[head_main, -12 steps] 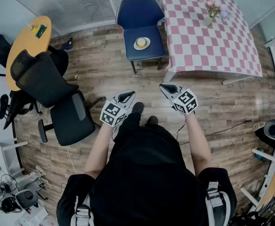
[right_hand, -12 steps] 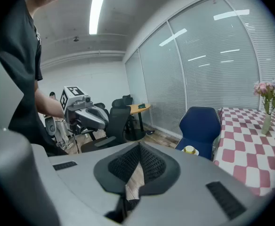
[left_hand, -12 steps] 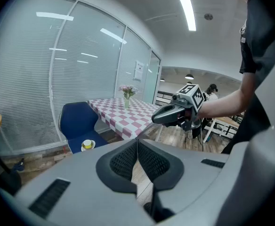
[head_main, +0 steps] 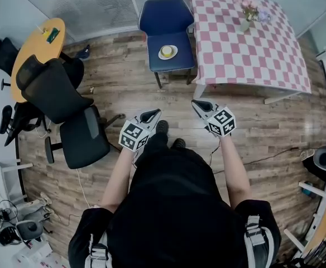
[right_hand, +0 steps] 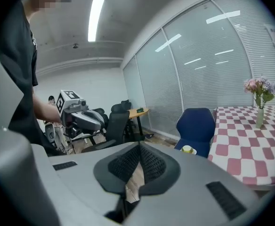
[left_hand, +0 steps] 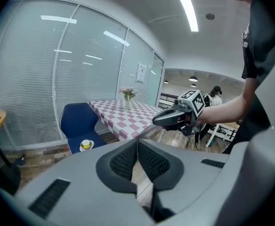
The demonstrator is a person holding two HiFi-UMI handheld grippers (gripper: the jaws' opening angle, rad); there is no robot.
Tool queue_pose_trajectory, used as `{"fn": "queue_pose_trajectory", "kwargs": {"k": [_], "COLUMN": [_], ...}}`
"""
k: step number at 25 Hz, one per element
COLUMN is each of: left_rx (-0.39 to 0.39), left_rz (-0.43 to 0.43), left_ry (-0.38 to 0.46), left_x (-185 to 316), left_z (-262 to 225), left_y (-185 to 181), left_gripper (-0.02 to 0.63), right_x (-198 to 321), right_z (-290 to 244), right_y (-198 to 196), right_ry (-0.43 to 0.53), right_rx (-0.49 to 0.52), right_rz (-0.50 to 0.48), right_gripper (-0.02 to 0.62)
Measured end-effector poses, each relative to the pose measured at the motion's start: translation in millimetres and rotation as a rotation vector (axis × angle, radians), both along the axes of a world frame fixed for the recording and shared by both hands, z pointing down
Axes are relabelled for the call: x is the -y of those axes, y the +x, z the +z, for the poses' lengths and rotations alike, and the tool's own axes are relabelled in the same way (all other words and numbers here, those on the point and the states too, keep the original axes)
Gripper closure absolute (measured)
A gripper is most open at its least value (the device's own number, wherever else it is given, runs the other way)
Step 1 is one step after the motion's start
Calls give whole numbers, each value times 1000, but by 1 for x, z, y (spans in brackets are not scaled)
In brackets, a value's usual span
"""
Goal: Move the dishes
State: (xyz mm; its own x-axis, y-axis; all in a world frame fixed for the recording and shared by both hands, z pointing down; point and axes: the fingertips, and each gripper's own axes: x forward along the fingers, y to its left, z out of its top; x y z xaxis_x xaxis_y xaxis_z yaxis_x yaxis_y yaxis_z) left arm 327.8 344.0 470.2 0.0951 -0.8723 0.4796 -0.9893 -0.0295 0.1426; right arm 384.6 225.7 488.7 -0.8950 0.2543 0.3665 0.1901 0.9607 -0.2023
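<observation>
A white saucer with a yellowish cup [head_main: 168,51] rests on the seat of a blue chair [head_main: 166,32]; the same dish [left_hand: 85,145] [right_hand: 189,149] shows small in both gripper views. My left gripper [head_main: 149,115] and right gripper [head_main: 199,105] hover side by side over the wooden floor, well short of the chair, both pointing toward it. In the left gripper view the jaws [left_hand: 137,144] meet at their tips with nothing between them. The right gripper's jaws [right_hand: 139,150] are likewise shut and empty.
A table with a pink-and-white checked cloth [head_main: 247,41] and a flower vase [head_main: 247,21] stands right of the chair. Black office chairs [head_main: 68,116] and a round orange table [head_main: 37,49] are at the left. Glass walls with blinds run along the back.
The view has shifted slightly; both grippers stay at nearly the same place, with the right one a touch further right.
</observation>
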Motion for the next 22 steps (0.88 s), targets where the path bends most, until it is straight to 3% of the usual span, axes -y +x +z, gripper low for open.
{"fn": "queue_pose_trajectory", "kwargs": {"k": [12, 22], "left_rx": [5, -2], "left_rz": [-14, -14], "left_ry": [7, 12], "left_x": [30, 44], "left_z": [-1, 1], "left_y": [-3, -44], "left_gripper": [581, 581], "right_x": [25, 34], "right_z": [15, 20], "right_y": [1, -32], "right_ry": [4, 24], "right_rx": [-22, -44], "right_rz": [11, 11], "right_gripper": [583, 583]}}
